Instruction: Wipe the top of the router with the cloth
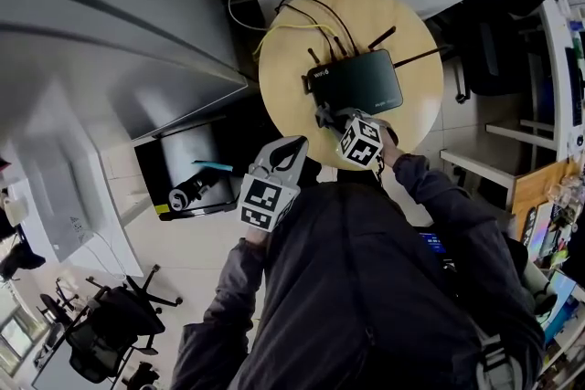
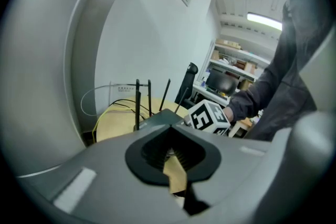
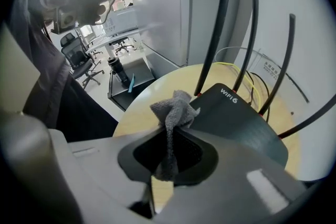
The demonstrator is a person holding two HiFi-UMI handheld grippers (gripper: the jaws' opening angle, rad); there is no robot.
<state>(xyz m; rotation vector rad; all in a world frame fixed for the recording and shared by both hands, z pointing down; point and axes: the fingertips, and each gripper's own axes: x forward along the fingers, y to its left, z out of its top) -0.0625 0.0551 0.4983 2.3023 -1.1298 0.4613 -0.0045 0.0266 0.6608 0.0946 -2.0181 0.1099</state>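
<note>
While the left hand-held gripper (image 2: 170,126) is closed, the right hand-held gripper (image 3: 171,128) pinches the cloth (image 3: 176,105).

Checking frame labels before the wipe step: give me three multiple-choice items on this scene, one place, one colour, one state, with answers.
1. Where is the router?
A) on the round table
B) on the floor
C) on a shelf

2. What colour is the cloth?
A) red
B) grey
C) yellow

3. What state is the right gripper in?
A) open and empty
B) shut on an antenna
C) shut on the cloth

Answers:
1 A, the head view shows it lying on that table.
2 B, it shows grey in the right gripper view.
3 C, its jaws pinch the cloth, which sticks out beyond them.
</note>
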